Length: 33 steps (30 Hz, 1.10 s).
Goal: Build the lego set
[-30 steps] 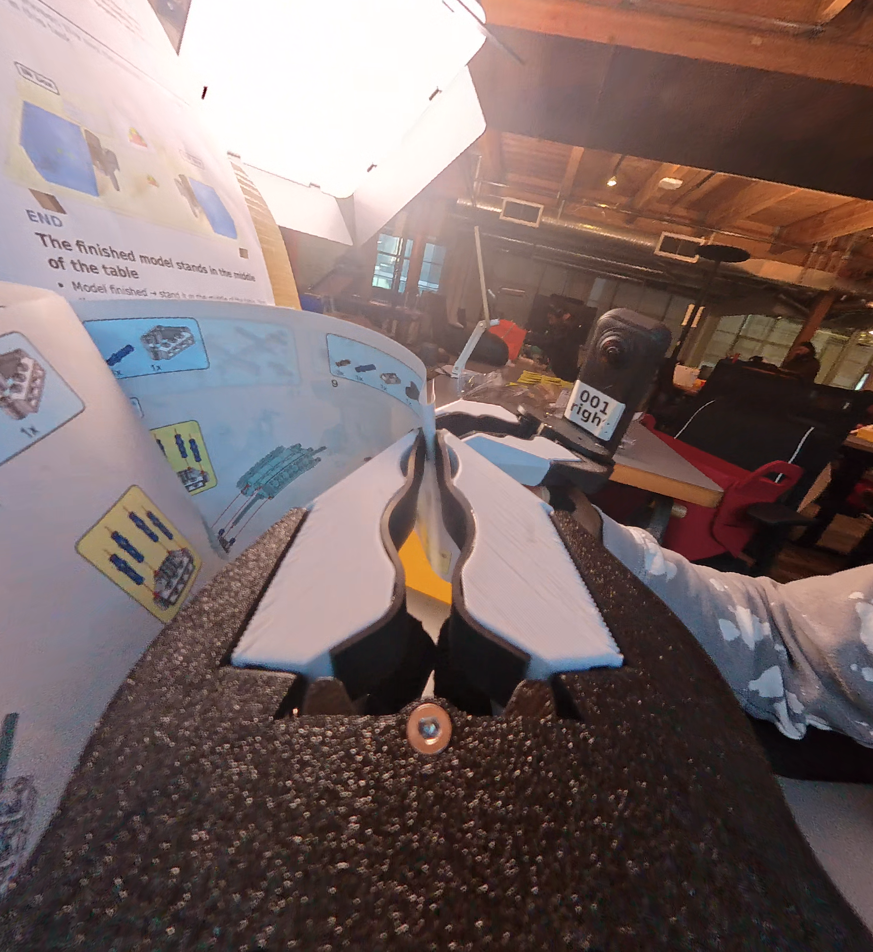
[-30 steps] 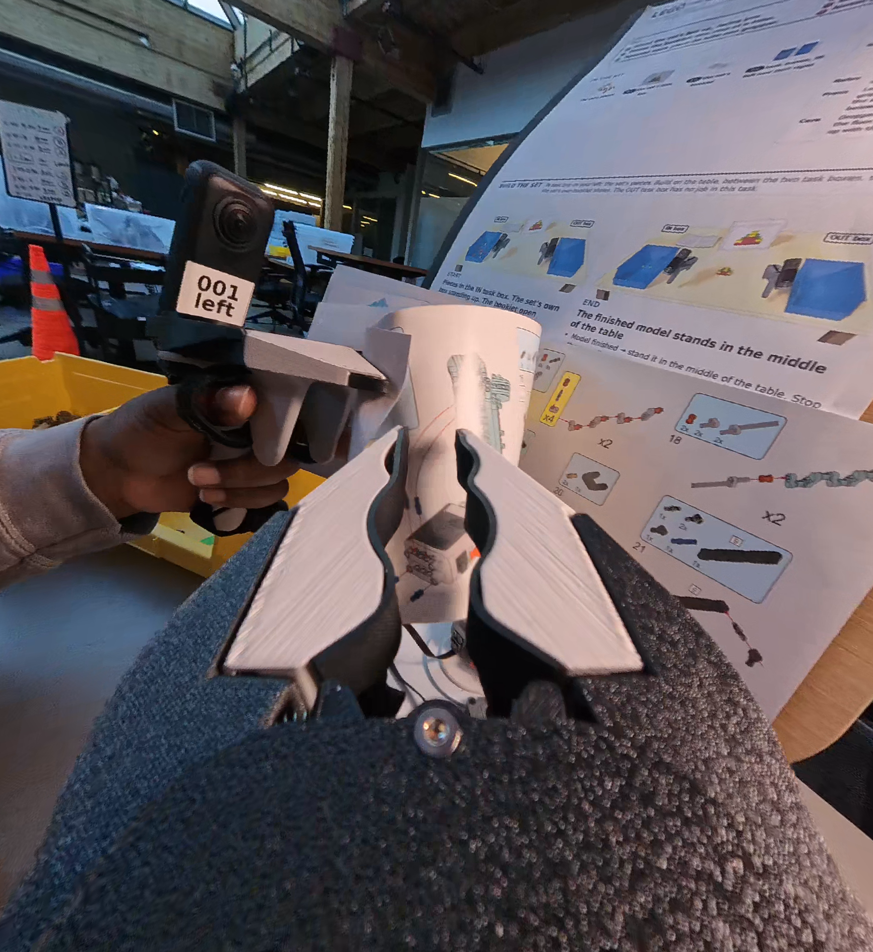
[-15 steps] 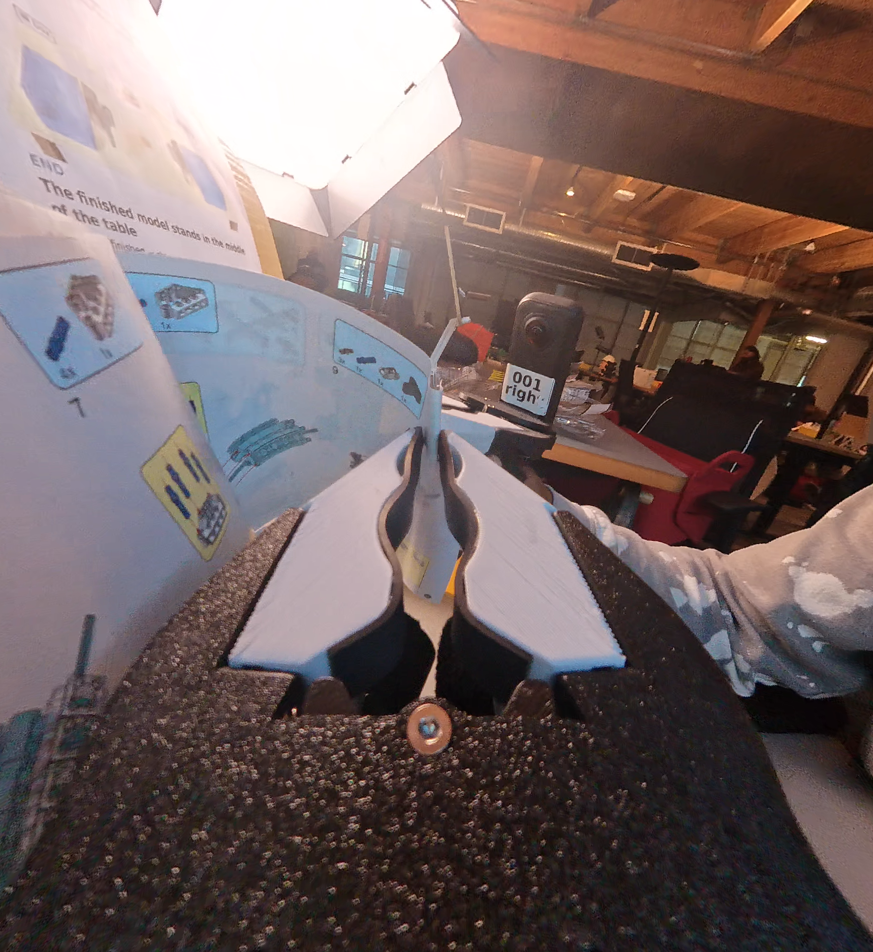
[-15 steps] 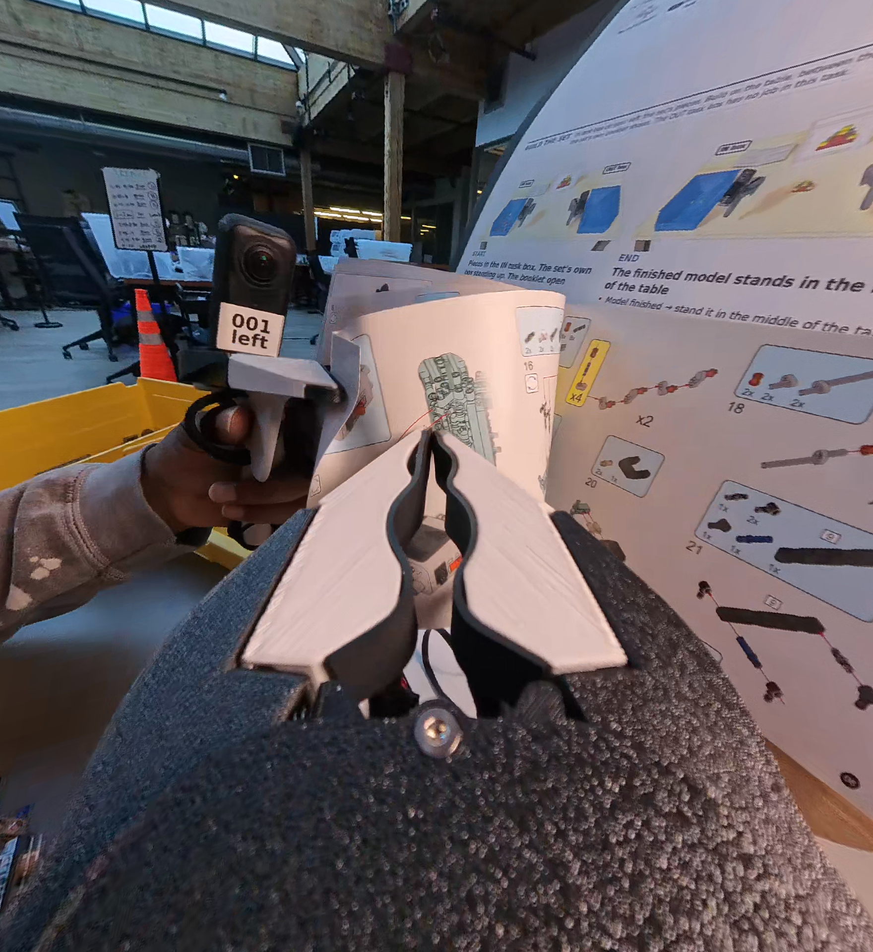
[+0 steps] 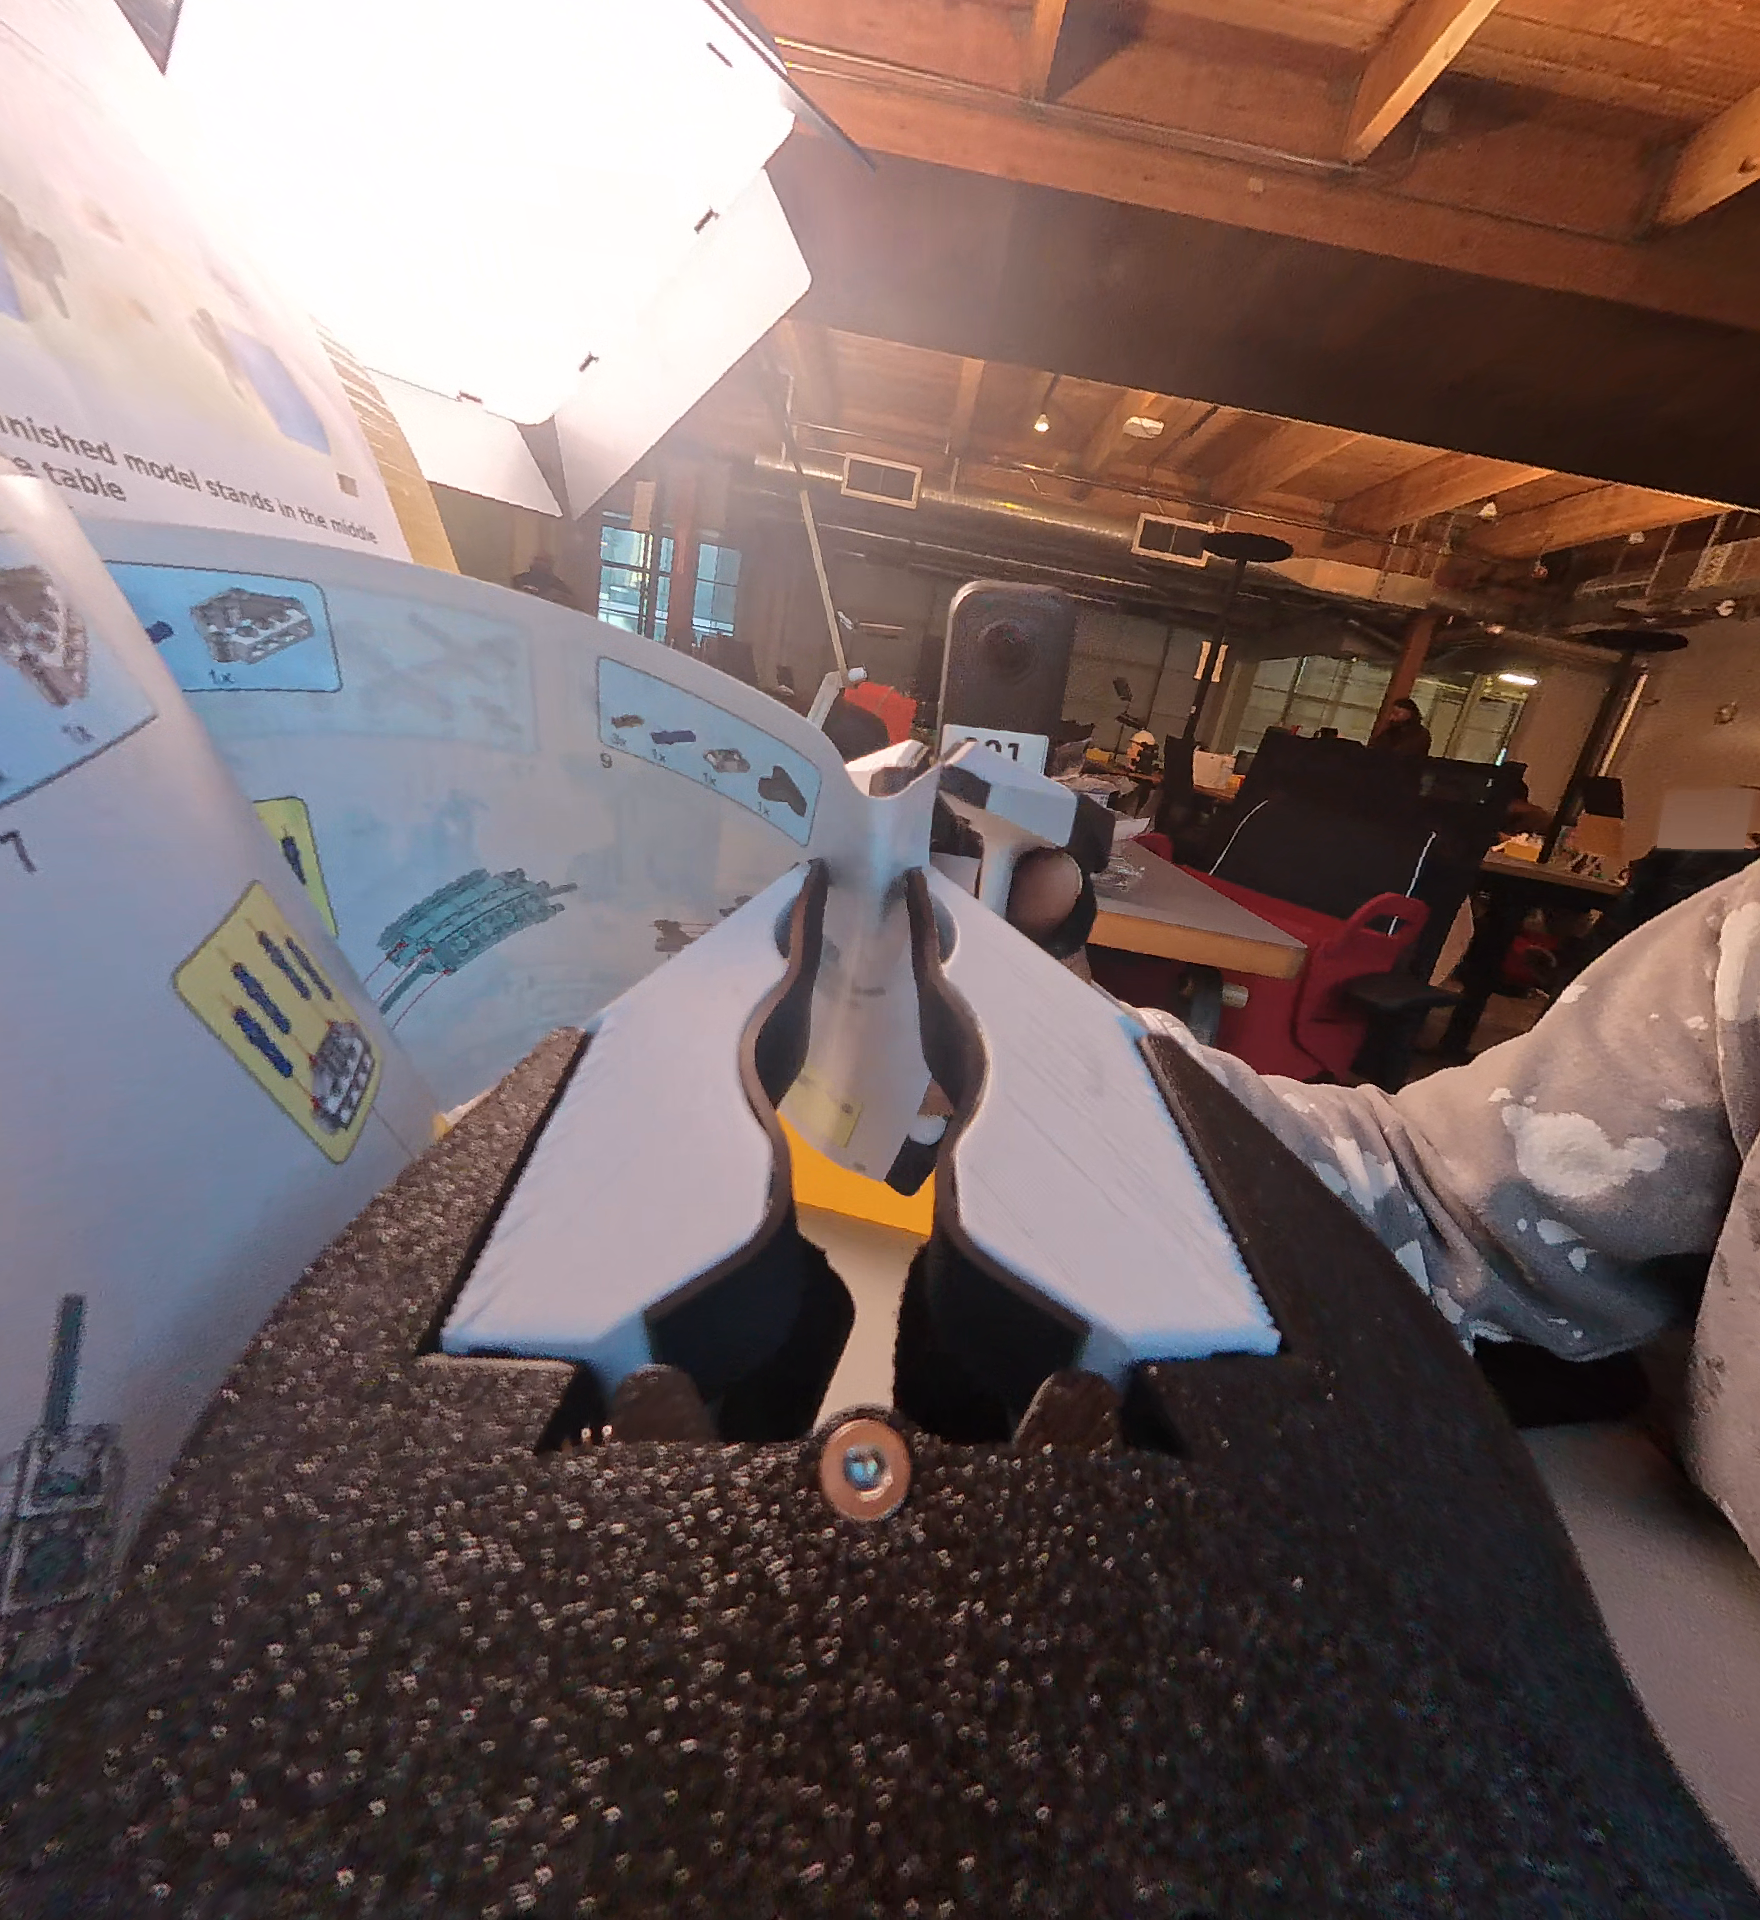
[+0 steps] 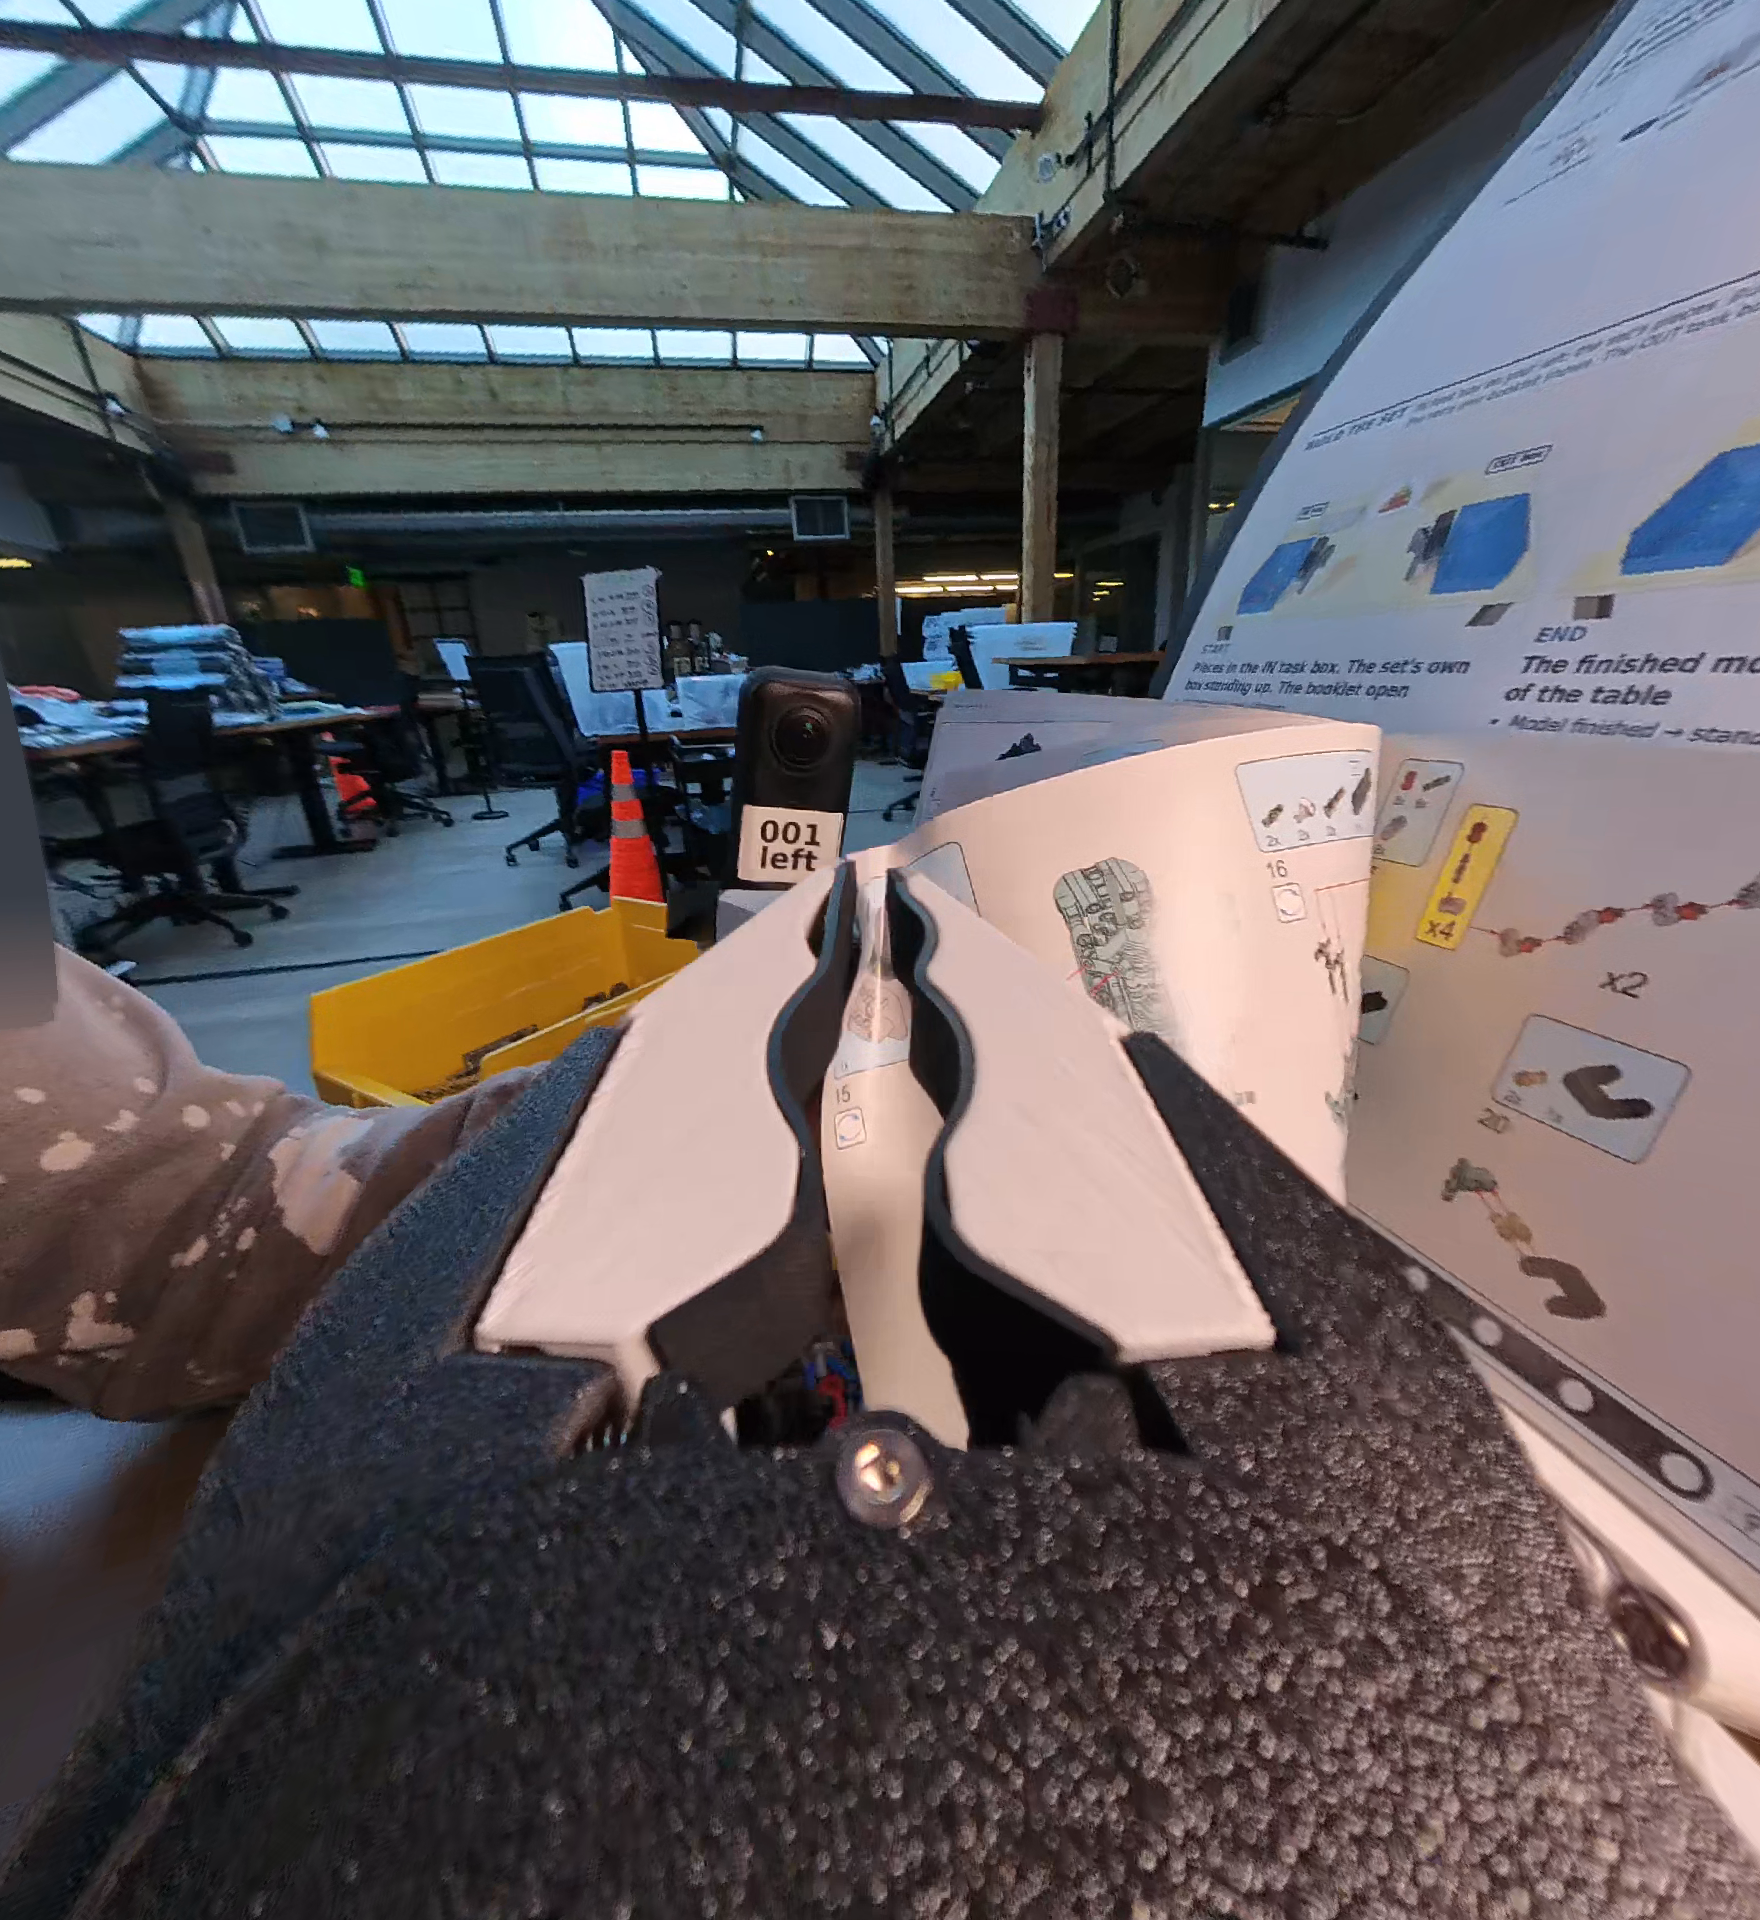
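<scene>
Printed text: instruction sheet point(image 6: 1582, 520), booklet pages point(image 6: 1167, 883) — white label point(image 6: 788, 844) on black camera point(image 6: 798, 732), distant signboard point(image 6: 624, 629).

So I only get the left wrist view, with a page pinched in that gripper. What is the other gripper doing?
Observer: The right gripper is shut on a booklet page, which runs back between its fingers.
Operator: Anything on the floor out there?
Observer: An orange cone with grey bands stands just beyond the gripper tips.
Operator: And above? I only see a wooden ceiling.
Observer: Here a glass skylight spans the top, over pale wooden beams.
</scene>
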Available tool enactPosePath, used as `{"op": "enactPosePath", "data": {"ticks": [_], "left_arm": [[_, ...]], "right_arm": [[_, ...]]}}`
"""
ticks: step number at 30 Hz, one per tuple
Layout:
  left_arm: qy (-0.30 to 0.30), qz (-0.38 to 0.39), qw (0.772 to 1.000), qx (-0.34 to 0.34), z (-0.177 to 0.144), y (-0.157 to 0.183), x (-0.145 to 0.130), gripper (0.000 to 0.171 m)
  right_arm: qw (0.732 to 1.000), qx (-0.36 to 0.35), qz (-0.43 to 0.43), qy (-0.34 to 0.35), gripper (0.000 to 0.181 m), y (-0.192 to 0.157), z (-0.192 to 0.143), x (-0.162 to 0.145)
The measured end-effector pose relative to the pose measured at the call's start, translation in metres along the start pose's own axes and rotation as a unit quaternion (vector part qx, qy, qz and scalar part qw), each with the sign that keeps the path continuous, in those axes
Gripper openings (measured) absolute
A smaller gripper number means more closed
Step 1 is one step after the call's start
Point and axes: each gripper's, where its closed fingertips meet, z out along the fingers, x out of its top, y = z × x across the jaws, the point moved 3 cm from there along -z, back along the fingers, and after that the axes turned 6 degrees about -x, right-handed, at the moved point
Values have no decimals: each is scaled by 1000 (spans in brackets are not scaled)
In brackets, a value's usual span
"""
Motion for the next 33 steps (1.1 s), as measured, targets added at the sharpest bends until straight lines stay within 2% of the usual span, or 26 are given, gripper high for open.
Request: {"op": "enactPosePath", "data": {"ticks": [8, 12, 20, 28, 30, 33], "left_arm": [[-15, 17, 1000, -1, 3, 2, -5, 20], [-24, 26, 999, 2, 4, 4, -5, 24], [-30, 45, 999, 0, 7, 11, -3, 30], [-32, 57, 998, -6, 5, 15, -1, 36], [-31, 56, 998, -8, 5, 16, 0, 33], [-26, 54, 998, 9, 6, 12, 1, 23]], "right_arm": [[995, 57, 83, -5, 0, -4, 1, -9], [997, 45, 59, -24, 6, -4, 4, -15], [999, 4, 7, -37, 6, 0, 5, -18], [999, 30, 15, -24, 33, -8, -1, -8], [999, 20, 12, -22, 34, -6, -1, -6], [1000, -7, -9, -27, 19, 1, -2, -8]]}}
